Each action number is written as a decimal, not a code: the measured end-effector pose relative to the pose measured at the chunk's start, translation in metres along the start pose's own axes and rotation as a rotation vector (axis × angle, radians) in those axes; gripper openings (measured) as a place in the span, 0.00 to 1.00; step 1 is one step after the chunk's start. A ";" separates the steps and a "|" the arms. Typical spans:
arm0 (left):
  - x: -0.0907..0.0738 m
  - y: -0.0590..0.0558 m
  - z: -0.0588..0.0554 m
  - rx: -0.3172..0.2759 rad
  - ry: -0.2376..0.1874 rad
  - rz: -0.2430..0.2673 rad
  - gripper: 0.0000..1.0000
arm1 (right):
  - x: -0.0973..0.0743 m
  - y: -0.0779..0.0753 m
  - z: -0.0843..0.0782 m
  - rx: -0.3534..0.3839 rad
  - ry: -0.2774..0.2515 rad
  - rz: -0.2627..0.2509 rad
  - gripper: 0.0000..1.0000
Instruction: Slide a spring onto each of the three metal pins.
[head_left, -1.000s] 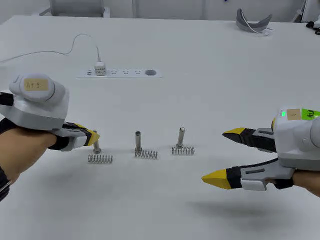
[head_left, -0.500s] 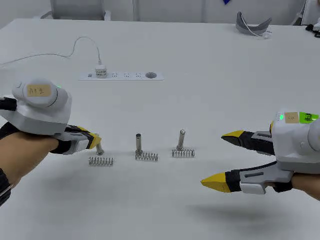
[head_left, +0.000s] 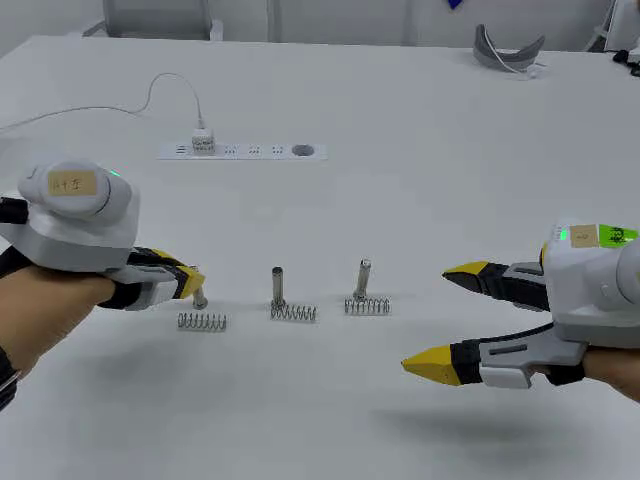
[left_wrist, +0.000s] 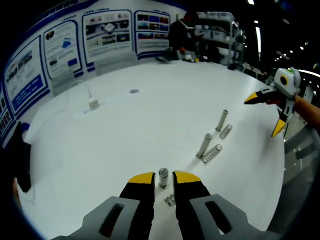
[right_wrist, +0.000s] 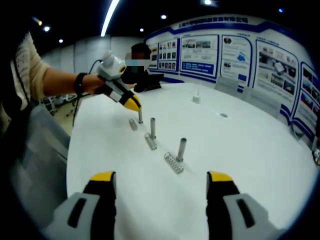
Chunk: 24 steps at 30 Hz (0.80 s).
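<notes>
1. Right now the left tongs (head_left: 190, 282) sit at the left pin (head_left: 199, 298). In the left gripper view the jaws are drawn narrow, one on each side of the pin's head (left_wrist: 163, 175). Whether they actually pinch it I cannot tell.
2. The right tongs (head_left: 447, 315) hover with jaws spread wide and nothing between them, well apart from the row and to its right.
3. Three pins stand in a line on the white tabletop (head_left: 400, 180): the left pin, the middle pin (head_left: 277, 285) and the right pin (head_left: 363, 277). None carries a spring yet.
4. Each spring lies flat just beside its pin's foot, on the person's side: left spring (head_left: 201, 321), middle spring (head_left: 293, 313), right spring (head_left: 367, 306).
5. The relation that matters is that every spring's long axis runs along the row, crosswise to the upright pins. A spring would likely need to be lifted and turned on end above the pin's tip.
6. The right spring lies to the left of the free right tongs, which are nearer to it. The left spring lies just under the left tongs.
</notes>
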<state>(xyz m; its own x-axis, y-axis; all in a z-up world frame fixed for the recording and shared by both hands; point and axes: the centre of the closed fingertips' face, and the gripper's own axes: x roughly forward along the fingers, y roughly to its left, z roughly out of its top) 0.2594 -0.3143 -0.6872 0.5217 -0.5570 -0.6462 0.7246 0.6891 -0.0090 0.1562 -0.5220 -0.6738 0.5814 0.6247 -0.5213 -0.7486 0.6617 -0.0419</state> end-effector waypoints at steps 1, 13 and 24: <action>-0.001 0.000 0.000 0.001 -0.001 0.001 0.15 | 0.000 0.000 0.000 -0.001 0.000 0.001 0.75; -0.010 0.001 -0.019 0.001 0.012 -0.021 0.21 | 0.001 0.001 0.000 -0.005 0.004 0.002 0.75; -0.002 -0.015 -0.033 0.083 0.047 -0.123 0.22 | 0.001 0.002 -0.001 -0.005 0.008 0.002 0.75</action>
<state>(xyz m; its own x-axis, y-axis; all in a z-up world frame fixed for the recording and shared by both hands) 0.2329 -0.3081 -0.7108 0.4061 -0.6115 -0.6791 0.8177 0.5749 -0.0287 0.1552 -0.5202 -0.6751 0.5771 0.6227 -0.5284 -0.7514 0.6583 -0.0449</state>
